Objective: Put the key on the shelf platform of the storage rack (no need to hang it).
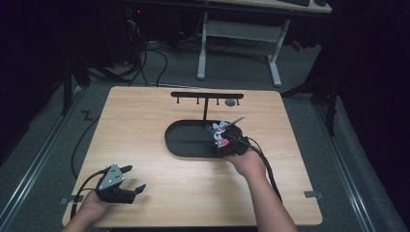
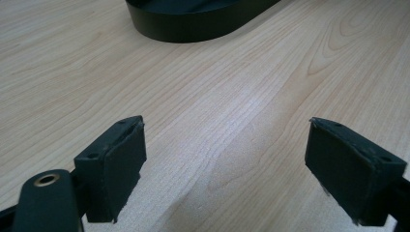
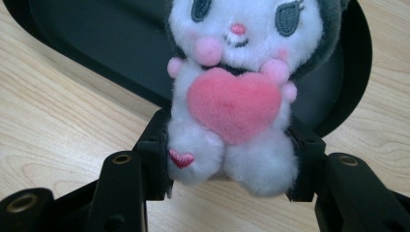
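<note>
Now the right gripper [image 3: 227, 169] is squeezing the plush toy [image 3: 237, 92] between its jaws, just beside the black tray [image 3: 96, 43]. Being soft, it could be slipping out. The left gripper [image 2: 225, 159] is resting, jaws apart.

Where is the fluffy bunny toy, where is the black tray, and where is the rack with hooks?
Bunny toy [image 3: 234, 104]: right gripper view, on its pink heart.
Black tray [image 1: 186, 137]: high view, on its bare floor.
Rack with hooks [image 1: 205, 95]: high view, on its top bar.
</note>
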### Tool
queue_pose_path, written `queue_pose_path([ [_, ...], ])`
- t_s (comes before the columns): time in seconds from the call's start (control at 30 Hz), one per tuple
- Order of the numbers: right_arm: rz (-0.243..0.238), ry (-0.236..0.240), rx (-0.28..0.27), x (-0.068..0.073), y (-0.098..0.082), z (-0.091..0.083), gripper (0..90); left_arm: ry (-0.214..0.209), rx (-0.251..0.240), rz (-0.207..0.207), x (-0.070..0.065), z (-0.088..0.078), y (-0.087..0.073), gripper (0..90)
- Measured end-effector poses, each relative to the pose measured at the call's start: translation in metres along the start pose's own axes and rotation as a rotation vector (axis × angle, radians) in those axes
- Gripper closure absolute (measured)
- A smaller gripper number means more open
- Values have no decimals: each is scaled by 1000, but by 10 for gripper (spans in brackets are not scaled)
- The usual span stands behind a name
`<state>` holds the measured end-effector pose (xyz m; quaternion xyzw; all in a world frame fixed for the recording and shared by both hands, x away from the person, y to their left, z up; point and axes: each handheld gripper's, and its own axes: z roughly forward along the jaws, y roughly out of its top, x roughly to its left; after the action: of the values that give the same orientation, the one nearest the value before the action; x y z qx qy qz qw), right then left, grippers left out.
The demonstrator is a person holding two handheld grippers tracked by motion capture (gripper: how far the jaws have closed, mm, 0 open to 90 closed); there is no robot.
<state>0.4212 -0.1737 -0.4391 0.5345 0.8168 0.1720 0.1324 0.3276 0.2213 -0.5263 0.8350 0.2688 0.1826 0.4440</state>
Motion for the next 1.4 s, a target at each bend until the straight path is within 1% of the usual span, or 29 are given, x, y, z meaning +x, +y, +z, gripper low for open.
queue_pose_path([
  [0.07,-4,-3,2,-1,1,1,479,0,-1,-1,0,0,0,155],
  [0.1,6,-4,5,0,2,2,478,0,-1,0,0,0,0,155],
  [0.13,-1,-3,2,0,2,3,478,0,0,0,0,0,0,155],
  [0.33,-7,-1,7,5,4,8,478,-2,6,5,0,1,0,155],
  [0.47,-11,4,2,5,5,10,478,0,6,4,0,1,0,155],
  [0.67,-4,4,2,3,7,14,478,2,7,5,-1,1,0,155],
  [0.73,8,2,9,3,8,15,478,2,7,4,0,0,0,155],
  [0.77,-1,4,6,2,8,16,478,1,7,4,0,0,0,155],
  [0.83,6,3,9,3,9,17,478,0,7,5,0,0,0,155],
  [0.93,5,3,13,2,12,20,478,1,6,3,0,1,0,155],
  [0.97,18,7,10,3,13,21,479,0,7,3,0,0,0,155],
  [1.0,7,2,11,2,14,22,478,-1,7,5,0,0,0,155],
  [1.07,8,1,13,1,17,25,479,-1,7,4,0,0,0,155],
  [1.2,18,-8,20,1,23,29,478,-2,6,3,0,0,0,155],
  [1.23,21,-2,12,0,25,31,478,-2,5,3,0,0,0,155],
  [1.27,24,-3,22,0,26,31,479,-2,6,3,0,0,0,155],
  [1.4,32,-3,20,-1,30,36,478,-3,5,4,0,0,0,155],
])
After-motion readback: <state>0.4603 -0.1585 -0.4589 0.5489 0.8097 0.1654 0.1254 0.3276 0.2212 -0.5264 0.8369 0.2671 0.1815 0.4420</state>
